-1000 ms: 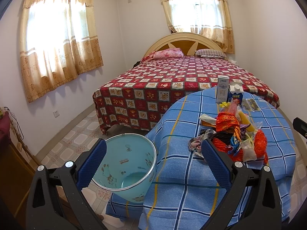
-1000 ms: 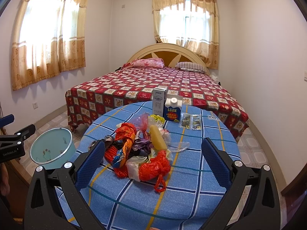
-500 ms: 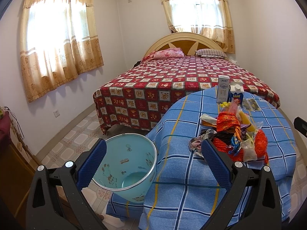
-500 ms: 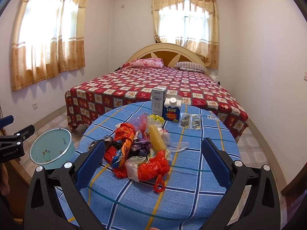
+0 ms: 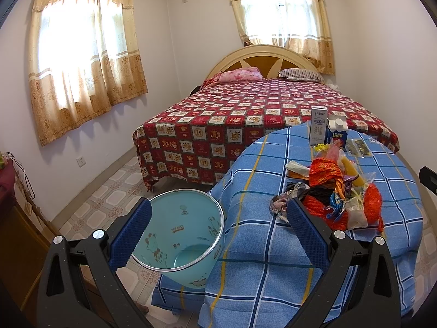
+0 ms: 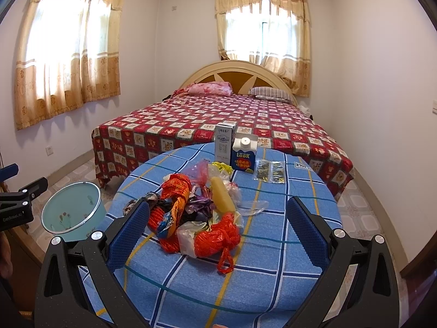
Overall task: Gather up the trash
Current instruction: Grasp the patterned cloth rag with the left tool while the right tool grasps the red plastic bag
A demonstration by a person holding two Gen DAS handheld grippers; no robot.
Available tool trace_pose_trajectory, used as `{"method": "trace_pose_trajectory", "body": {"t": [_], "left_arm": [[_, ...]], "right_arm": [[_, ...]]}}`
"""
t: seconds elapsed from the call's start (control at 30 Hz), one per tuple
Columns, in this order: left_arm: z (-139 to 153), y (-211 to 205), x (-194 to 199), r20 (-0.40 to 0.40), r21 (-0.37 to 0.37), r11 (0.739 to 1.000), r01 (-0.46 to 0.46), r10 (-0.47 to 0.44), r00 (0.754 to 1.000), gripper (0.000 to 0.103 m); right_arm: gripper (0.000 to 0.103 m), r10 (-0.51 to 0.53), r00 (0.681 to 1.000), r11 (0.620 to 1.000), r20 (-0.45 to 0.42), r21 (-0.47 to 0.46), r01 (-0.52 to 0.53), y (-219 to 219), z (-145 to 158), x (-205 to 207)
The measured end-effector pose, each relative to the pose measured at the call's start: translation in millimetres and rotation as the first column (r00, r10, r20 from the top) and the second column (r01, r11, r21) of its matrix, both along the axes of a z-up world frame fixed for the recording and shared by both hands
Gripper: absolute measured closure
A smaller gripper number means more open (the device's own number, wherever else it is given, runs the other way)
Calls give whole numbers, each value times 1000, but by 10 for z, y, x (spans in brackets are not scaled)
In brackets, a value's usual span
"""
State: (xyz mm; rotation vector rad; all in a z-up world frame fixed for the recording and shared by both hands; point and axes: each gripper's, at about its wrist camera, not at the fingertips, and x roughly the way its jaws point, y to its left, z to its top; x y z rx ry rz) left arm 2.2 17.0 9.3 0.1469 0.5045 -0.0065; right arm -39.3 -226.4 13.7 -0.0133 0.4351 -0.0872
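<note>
Both hand-held grippers spread wide, pinching nothing. Right gripper (image 6: 218, 227) aimed straight at heap of crumpled orange, purple and clear plastic wrappers and bags (image 6: 196, 213), lower centre of right wrist frame, on round table under blue checked cloth (image 6: 273, 259). Heap right between blue ribbed pads (image 6: 306, 227), just ahead, long axis running near-to-far along gripper line. Left gripper (image 5: 218, 232) lower centre of its frame; same heap (image 5: 333, 199) off to right, beyond right pad; pale teal round plastic bin with cartoon prints and metal rim (image 5: 177, 235) between fingers, on tiled floor touching hanging cloth at table's left. Right hand judged nearer to trash, left nearer to bin. Wrappers thin, crinkly, soft, likely to deform when pinched; yellow smooth oblong piece (image 6: 222, 195) in heap. Tall white carton (image 6: 224, 146) and blue-white capped carton (image 6: 244, 155) upright behind heap, flat clear packets (image 6: 269, 171) beside, upper centre.
</note>
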Motion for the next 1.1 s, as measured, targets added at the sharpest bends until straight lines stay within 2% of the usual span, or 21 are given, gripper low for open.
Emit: {"method": "trace_pose_trajectory", "body": {"t": [0.2,0.3,0.6,0.77,0.93,1.0,1.07,1.1], "left_arm": [[-96,12,47,-14,14,1000,-10,10,1000,6],[-251,-54,148,-40,28,999,-19,20,999,6],[-899,-230,580,-166,59,997,-43,52,985,6],[-1073,-319,752,-192,64,996,-54,66,979,6],[-1141,-416,857,-197,62,997,-53,64,978,6],[-1149,-458,890,-198,62,997,-49,61,978,6],[-1180,-508,915,-208,59,998,-39,50,977,6],[-1197,-534,929,-213,56,998,-35,46,976,6]], "right_arm": [[5,-12,1000,1000,-14,-4,12,-32,-84,52],[5,-32,999,999,-22,-13,32,-64,-159,107],[5,-110,991,993,-79,-39,107,-318,-689,436],[5,-113,987,993,-117,-34,110,-368,-930,607],[6,-83,988,996,-131,-22,81,-321,-1046,725],[9,-64,987,998,-145,-12,63,-301,-1096,766],[34,-35,982,999,-186,-1,36,-294,-1188,842],[40,-18,976,1000,-217,12,21,-291,-1247,889]]}}
